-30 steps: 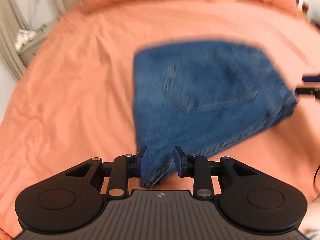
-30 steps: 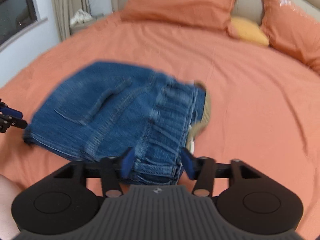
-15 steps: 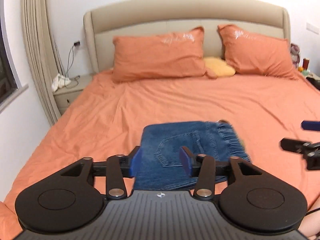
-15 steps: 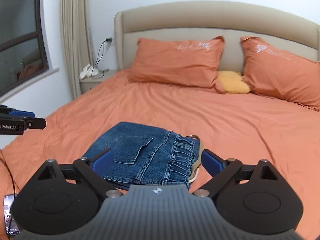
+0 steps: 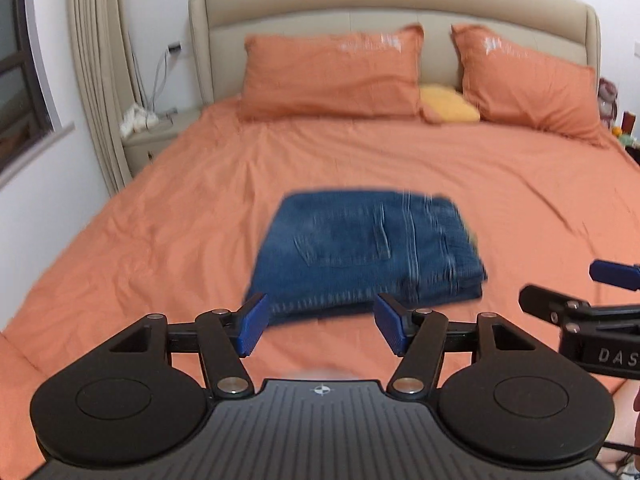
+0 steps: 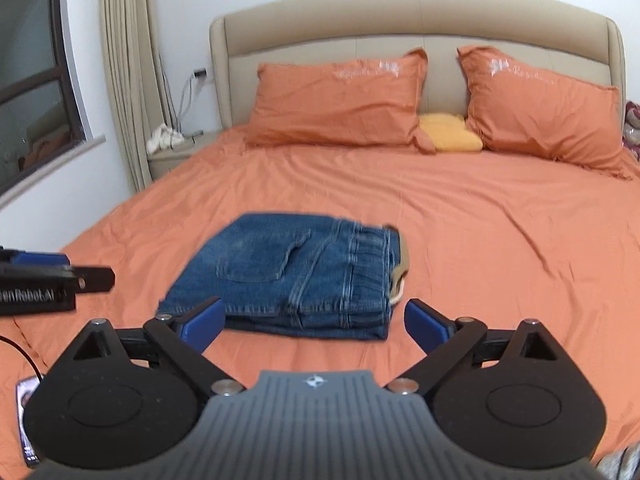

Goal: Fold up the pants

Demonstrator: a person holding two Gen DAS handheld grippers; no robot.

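Observation:
The blue jeans (image 5: 368, 252) lie folded into a compact stack on the orange bed (image 5: 200, 216), back pocket up; they also show in the right wrist view (image 6: 296, 276). My left gripper (image 5: 318, 328) is open and empty, held back from the near edge of the jeans. My right gripper (image 6: 314, 322) is wide open and empty, also back from the stack. The right gripper shows at the right edge of the left wrist view (image 5: 580, 296), and the left gripper at the left edge of the right wrist view (image 6: 52, 276).
Two orange pillows (image 6: 340, 104) and a yellow cushion (image 6: 450, 132) lie against the beige headboard (image 6: 400, 20). A nightstand (image 6: 176, 152) and curtains (image 6: 128, 72) stand at the left. A phone (image 6: 26, 420) lies on the bed near the front left.
Both grippers let go of the jeans, opened and pulled back and up from the bed. The jeans now lie folded and free on the sheet.

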